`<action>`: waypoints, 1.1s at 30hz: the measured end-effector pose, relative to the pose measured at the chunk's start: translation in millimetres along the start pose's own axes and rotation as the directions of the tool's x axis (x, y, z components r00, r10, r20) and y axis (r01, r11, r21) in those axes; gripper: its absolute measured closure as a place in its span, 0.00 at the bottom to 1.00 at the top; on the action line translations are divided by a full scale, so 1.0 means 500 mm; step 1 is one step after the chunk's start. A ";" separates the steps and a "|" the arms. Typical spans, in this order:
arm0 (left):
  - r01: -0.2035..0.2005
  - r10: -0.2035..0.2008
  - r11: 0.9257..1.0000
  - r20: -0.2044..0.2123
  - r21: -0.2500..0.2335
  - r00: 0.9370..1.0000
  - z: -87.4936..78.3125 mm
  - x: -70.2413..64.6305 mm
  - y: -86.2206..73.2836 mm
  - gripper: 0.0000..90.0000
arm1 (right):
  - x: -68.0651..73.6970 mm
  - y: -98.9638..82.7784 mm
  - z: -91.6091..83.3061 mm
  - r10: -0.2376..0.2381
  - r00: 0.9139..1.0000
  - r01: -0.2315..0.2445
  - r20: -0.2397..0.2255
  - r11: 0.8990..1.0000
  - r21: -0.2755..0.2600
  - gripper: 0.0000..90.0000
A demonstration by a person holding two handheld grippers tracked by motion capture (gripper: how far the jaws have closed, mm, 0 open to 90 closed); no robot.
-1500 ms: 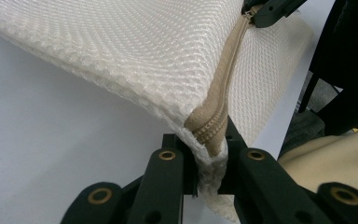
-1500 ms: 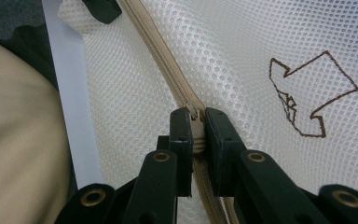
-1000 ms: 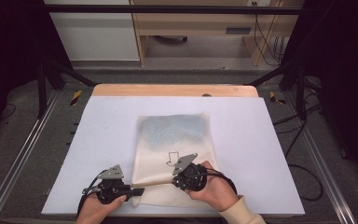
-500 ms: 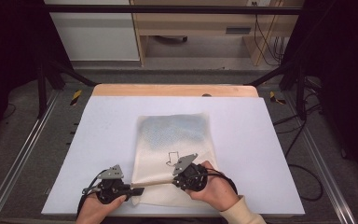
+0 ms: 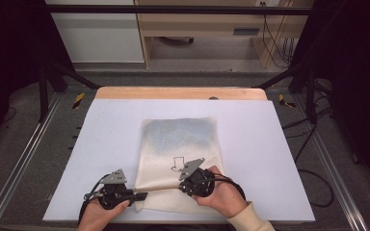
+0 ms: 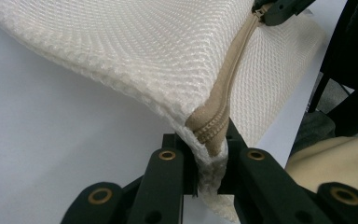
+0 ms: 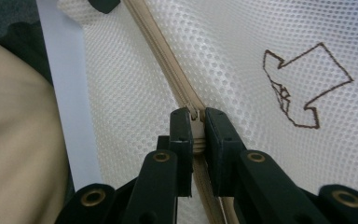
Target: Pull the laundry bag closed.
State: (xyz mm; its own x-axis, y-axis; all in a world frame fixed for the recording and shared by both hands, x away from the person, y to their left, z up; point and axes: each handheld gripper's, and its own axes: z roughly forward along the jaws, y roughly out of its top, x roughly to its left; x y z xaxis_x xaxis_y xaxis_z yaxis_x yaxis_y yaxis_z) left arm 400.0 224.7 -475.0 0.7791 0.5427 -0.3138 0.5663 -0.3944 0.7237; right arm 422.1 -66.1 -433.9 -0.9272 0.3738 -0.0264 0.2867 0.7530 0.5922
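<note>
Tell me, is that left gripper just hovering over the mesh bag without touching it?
No: in the left gripper view the left gripper is clamped on the corner of the mesh bag, right at the end of its tan zipper.

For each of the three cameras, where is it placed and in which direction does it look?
High view: above the person's side, looking forward and down on the table; both hands show.
Left gripper view: on the left claw, looking along its jaws, shut on the mesh bag's corner by the zipper's end.
Right gripper view: on the right claw, shut on the zipper pull.
Both gripper views share the zipper and bag.
</note>
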 end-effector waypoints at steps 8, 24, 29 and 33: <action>-0.004 0.004 1.000 -0.001 0.003 1.000 0.001 -0.001 0.000 0.92 | -0.004 -0.011 -0.007 0.013 1.000 -0.013 -0.001 1.000 -0.003 0.91; -0.002 0.002 1.000 0.002 0.005 1.000 0.002 -0.001 -0.001 0.92 | -0.006 -0.032 -0.021 0.039 0.999 -0.039 0.001 0.999 -0.008 0.91; -0.004 0.004 1.000 -0.003 0.001 1.000 0.001 -0.002 -0.001 0.92 | -0.006 -0.034 -0.025 0.040 0.999 -0.040 0.004 0.999 -0.007 0.91; -0.003 0.003 1.000 -0.001 0.004 1.000 0.001 0.000 -0.001 0.92 | -0.009 -0.040 -0.027 0.047 0.999 -0.047 0.008 0.999 -0.007 0.91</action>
State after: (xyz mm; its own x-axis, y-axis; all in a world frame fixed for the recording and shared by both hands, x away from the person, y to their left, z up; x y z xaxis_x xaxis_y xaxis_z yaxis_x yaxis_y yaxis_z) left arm 399.8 224.3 -475.4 0.7806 0.5420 -0.3114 0.5652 -0.3991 0.7220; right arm 417.6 -90.0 -434.6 -0.9105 0.4134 -0.0047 0.3286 0.7306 0.5985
